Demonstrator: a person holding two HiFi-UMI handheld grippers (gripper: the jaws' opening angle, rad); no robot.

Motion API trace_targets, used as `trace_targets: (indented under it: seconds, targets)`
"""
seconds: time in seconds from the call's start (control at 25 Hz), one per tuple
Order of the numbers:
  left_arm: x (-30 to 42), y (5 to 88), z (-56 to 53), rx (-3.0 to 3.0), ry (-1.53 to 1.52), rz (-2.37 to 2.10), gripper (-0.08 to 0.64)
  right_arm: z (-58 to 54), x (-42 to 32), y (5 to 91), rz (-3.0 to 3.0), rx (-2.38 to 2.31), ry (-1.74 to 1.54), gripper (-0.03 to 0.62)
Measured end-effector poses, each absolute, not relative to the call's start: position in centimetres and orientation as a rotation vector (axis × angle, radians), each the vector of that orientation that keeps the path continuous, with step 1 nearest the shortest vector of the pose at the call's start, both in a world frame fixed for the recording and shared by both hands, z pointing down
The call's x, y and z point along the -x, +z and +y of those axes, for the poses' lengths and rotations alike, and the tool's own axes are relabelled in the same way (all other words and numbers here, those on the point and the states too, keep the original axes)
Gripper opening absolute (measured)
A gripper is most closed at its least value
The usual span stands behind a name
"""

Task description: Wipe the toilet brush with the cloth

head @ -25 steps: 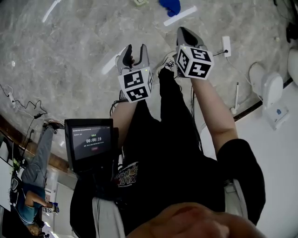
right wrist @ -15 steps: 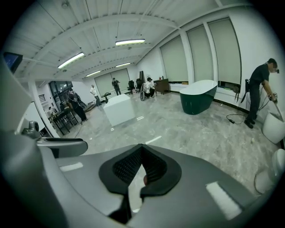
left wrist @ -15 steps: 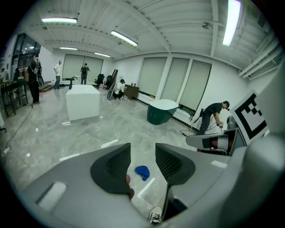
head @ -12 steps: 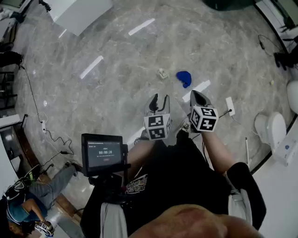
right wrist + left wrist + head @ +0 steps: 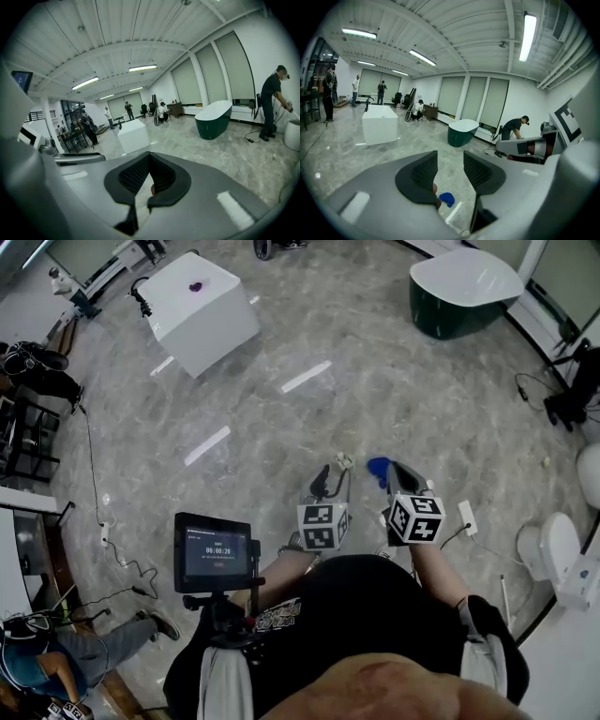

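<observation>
The blue cloth (image 5: 378,468) lies crumpled on the grey floor just beyond both grippers. In the left gripper view the cloth (image 5: 446,199) shows far below, between the jaws. My left gripper (image 5: 335,474) is held up in the air, open and empty (image 5: 450,165). My right gripper (image 5: 397,471) hangs beside it, shut with nothing in it (image 5: 149,177). A small pale object (image 5: 345,462) lies on the floor next to the cloth. A thin white rod (image 5: 506,594) lies near the toilet. I cannot make out a toilet brush for certain.
A white toilet (image 5: 555,554) stands at the right, with a power strip (image 5: 466,517) and cables near it. A white block (image 5: 202,310) and a dark green bathtub (image 5: 464,287) stand further off. A small screen (image 5: 216,549) is at my chest. Several people stand around the room's edges.
Both grippers have risen well above the floor, and the head view now takes in much more of the room. The cloth has stayed on the floor.
</observation>
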State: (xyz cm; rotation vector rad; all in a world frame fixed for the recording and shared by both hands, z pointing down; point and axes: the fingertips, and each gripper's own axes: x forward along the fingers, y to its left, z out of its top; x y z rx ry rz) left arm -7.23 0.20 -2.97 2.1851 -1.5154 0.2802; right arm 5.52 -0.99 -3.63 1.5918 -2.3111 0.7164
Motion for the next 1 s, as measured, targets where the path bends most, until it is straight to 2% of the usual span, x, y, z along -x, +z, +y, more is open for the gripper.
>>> trace_targets:
  seconds: [0.4, 0.76, 1.0]
  targets:
    - [8.4, -6.8, -0.3, -2.224, 0.229, -1.583, 0.173, -1.3, -4.7, -8.9, -2.431, -1.645, 0.662, 0.0]
    - [7.8, -12.3, -1.5, -2.297, 0.128, -1.663, 0.172, -1.8, -7.0, -14.3, -2.533, -1.701, 0.558, 0.0]
    - [5.9, -10.8, 0.2, -2.308, 0.149, -1.578, 0.161, 0.8, -6.1, -12.1, -2.478, -1.712, 0.617, 0.0]
